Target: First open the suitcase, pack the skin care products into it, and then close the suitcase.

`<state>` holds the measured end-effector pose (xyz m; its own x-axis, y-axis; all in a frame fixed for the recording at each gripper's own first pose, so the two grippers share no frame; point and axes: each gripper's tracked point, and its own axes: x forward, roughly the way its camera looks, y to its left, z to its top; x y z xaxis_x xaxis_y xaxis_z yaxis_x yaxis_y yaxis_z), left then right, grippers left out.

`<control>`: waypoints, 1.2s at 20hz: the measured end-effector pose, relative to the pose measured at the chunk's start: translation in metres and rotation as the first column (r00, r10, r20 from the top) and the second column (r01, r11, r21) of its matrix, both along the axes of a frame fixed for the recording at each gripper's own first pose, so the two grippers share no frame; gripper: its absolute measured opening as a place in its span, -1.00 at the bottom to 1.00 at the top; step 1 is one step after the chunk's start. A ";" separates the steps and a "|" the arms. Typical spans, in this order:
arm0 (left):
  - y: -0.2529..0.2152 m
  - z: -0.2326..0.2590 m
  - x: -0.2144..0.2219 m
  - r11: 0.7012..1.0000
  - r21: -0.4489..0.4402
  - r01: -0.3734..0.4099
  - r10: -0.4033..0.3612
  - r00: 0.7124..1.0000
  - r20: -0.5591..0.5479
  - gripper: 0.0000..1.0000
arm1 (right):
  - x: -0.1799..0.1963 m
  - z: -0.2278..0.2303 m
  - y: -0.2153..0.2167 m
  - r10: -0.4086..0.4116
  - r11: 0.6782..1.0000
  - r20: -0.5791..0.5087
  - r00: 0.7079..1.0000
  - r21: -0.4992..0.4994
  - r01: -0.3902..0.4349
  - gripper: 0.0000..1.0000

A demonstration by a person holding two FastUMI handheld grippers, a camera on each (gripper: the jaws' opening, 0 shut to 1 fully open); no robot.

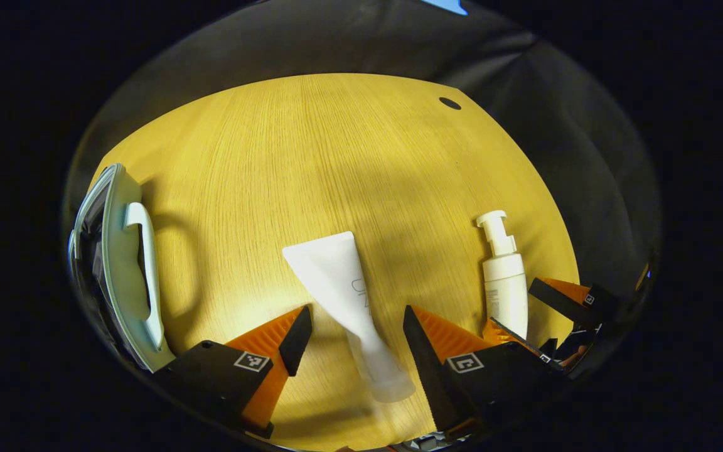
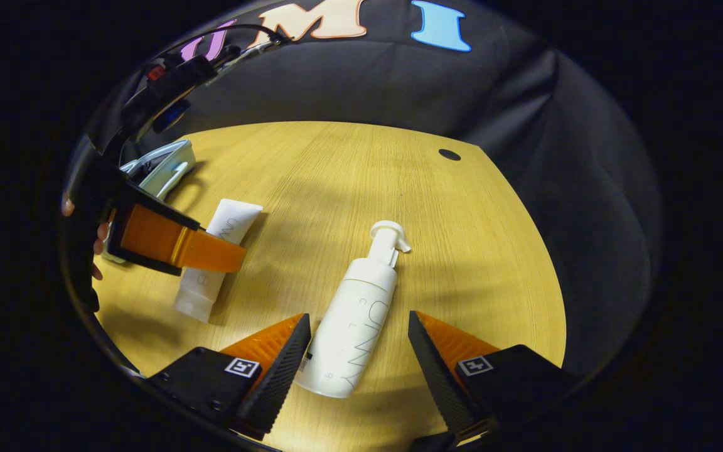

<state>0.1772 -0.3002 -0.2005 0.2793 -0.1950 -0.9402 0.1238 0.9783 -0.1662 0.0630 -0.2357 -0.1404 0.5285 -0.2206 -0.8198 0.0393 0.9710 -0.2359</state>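
Observation:
A white tube (image 1: 336, 276) lies on the wooden table (image 1: 311, 163), cap end toward me. My left gripper (image 1: 355, 319) is open, with one finger on each side of the tube. A white pump bottle (image 2: 355, 320) lies on its side, nozzle pointing away, between the fingers of my open right gripper (image 2: 358, 324). In the left gripper view the pump bottle (image 1: 504, 282) sits at the right with the right gripper (image 1: 562, 311) around it. In the right gripper view the left gripper (image 2: 176, 246) hovers over the tube (image 2: 226, 220). The pale blue suitcase (image 1: 124, 263) stands at the left, its dark inside showing.
The suitcase (image 2: 164, 168) sits at the table's far left edge, behind the left gripper. A hand (image 2: 95, 245) holds that gripper. A small dark hole (image 1: 450, 103) marks the table's far right corner. Black cloth walls surround the table.

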 end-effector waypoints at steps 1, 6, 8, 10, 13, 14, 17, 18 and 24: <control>0.000 -0.002 0.000 1.000 0.004 0.006 -0.006 1.000 -0.004 0.74 | 0.002 -0.001 0.000 0.003 1.000 0.000 1.000 -0.006 -0.003 0.93; 0.002 -0.006 0.005 0.999 0.039 0.036 -0.036 0.999 0.007 0.51 | 0.005 -0.010 0.002 -0.015 1.000 -0.030 0.999 0.004 0.015 0.84; 0.006 -0.007 0.006 0.996 0.065 0.065 -0.066 0.998 0.011 0.39 | 0.003 -0.014 0.001 -0.024 1.000 -0.055 0.998 0.005 0.024 0.65; 0.005 -0.008 0.005 0.993 0.079 0.093 -0.093 0.996 0.006 0.07 | 0.002 -0.013 0.003 -0.038 0.999 -0.069 0.997 0.022 0.040 0.54; 0.000 -0.005 0.003 0.985 0.089 0.146 -0.148 0.989 0.018 -0.05 | 0.001 -0.015 0.004 -0.033 0.999 -0.086 0.996 0.021 0.035 0.38; -0.005 -0.003 0.003 0.980 0.097 0.173 -0.176 0.984 0.025 -0.17 | 0.002 -0.014 0.005 -0.021 1.000 -0.086 0.996 0.014 0.022 0.30; -0.011 0.003 0.000 0.946 0.120 0.300 -0.308 0.950 0.055 -0.32 | 0.003 -0.012 0.006 -0.004 1.000 -0.086 0.996 -0.009 0.003 0.21; -0.011 0.003 0.001 0.933 0.116 0.341 -0.350 0.934 0.075 -0.41 | 0.001 -0.012 0.005 -0.004 1.000 -0.094 0.996 -0.009 0.003 0.19; -0.014 0.003 -0.001 0.921 0.074 0.382 -0.388 0.915 0.107 -0.77 | 0.004 -0.012 0.007 0.021 0.999 -0.074 0.997 -0.027 -0.023 0.10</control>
<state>0.1765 -0.3139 -0.1974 0.3006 -0.2631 -0.9167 0.5084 0.8574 -0.0794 0.0665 -0.2288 -0.1521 0.4720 -0.2327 -0.8504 -0.0006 0.9645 -0.2642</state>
